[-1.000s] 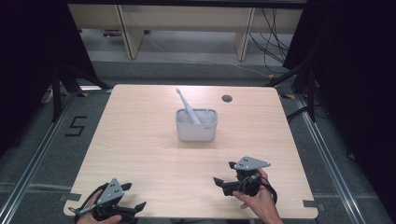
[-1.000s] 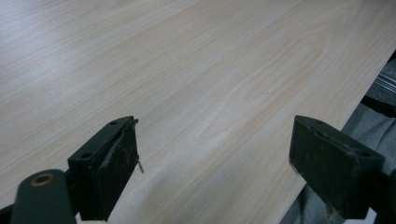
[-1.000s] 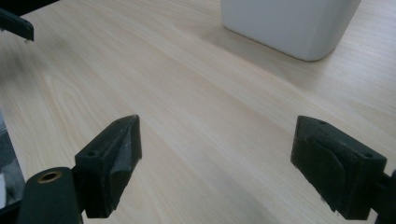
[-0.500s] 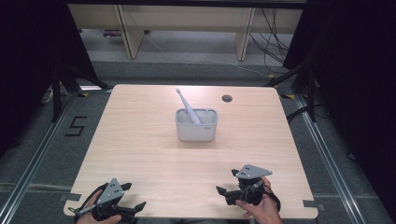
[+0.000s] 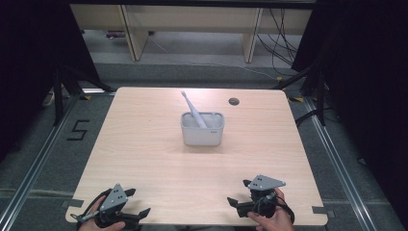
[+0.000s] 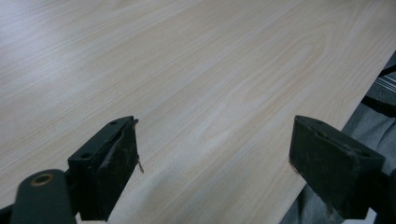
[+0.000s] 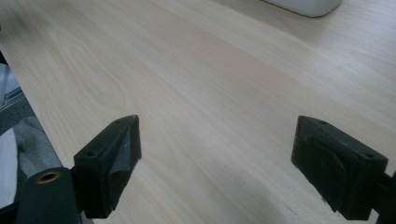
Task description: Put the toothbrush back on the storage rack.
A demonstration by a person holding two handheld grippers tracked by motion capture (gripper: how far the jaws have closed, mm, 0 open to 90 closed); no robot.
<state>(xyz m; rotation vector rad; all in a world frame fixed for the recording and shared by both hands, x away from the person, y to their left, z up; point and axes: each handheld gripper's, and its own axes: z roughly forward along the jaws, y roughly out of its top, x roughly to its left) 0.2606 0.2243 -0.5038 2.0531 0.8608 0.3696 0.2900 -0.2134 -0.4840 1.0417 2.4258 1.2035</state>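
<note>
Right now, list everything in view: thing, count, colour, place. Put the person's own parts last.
table: one, light wood, centre of the high view.
container: one, white-grey, rectangular, on the table a little beyond its middle.
toothbrush: one, white, standing in the container, leaning toward the far left.
hole: one, dark, round, in the tabletop near the far edge, right of the container.
floor marking "5": one, black, left of the table.
left tongs: one, black with grey top plate, near left edge of the table, jaws apart, nothing between them.
right tongs: one, black with grey top plate, near right edge, jaws apart, nothing between them.
</note>
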